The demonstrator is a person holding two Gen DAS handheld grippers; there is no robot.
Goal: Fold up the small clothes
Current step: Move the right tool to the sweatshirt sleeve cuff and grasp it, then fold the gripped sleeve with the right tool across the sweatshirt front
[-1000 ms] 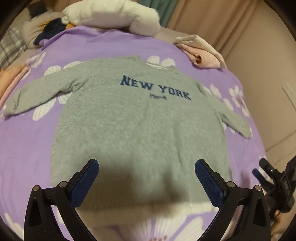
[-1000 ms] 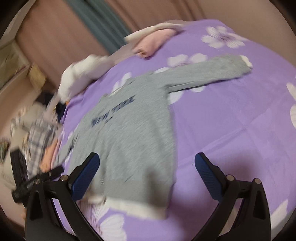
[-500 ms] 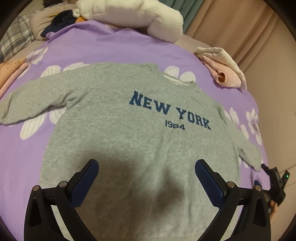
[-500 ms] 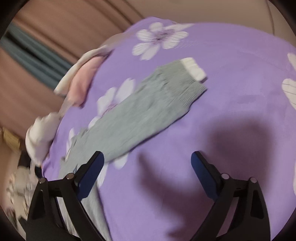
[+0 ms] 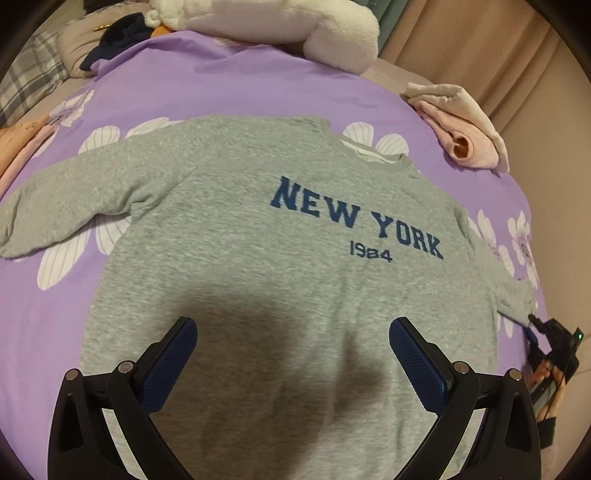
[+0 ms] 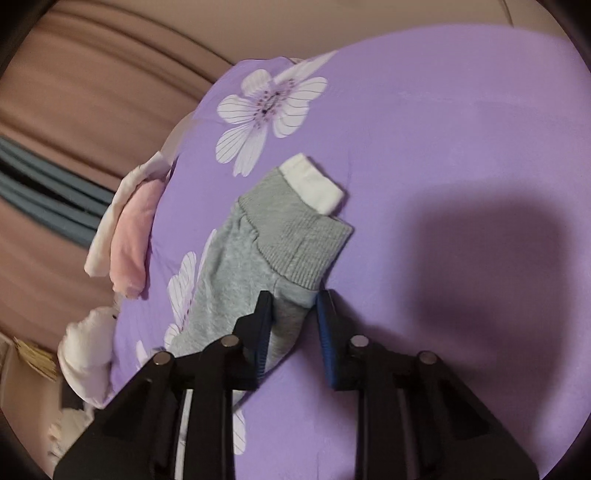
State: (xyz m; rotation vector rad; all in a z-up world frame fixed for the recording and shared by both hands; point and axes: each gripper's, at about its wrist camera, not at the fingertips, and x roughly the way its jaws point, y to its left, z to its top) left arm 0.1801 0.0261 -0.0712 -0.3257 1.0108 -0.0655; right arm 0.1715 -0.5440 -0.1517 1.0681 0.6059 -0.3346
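The right gripper [image 6: 293, 317] has its two blue-padded fingers [image 6: 327, 332] drawn close together on the grey sleeve [image 6: 258, 266] of the sweatshirt, pinching the fabric just behind the ribbed cuff [image 6: 295, 236]. A white inner cuff [image 6: 314, 182] sticks out past the ribbing. The sleeve runs away to the lower left of the right wrist view, lying on the purple bedspread [image 6: 424, 129] near its edge, and a large white flower print [image 6: 266, 110] sits just beyond the cuff. The gripper's shadow falls dark on the cover to the right of the sleeve.

The left gripper [image 5: 291, 362] hangs above the lower body of the sweatshirt [image 5: 258, 258] with its fingers [image 5: 171, 362] spread wide and nothing between them; its shadow darkens the grey cloth below. The sweatshirt is spread flat, front up, across the middle of the bedspread [image 5: 258, 74], with "NEW YORK 1984" in blue letters [image 5: 354, 221] on the chest. One sleeve reaches out toward the left edge of the cover; the other runs to the right edge, where the right gripper [image 5: 554, 343] shows at the sleeve's end.

Near the far right corner of the bedspread lies a folded pink and cream bundle [image 5: 461, 122]. A white plush cushion [image 5: 277, 22] rests along the far edge, with dark clothing [image 5: 118, 40] and a plaid cloth [image 5: 29, 81] toward the far left corner.
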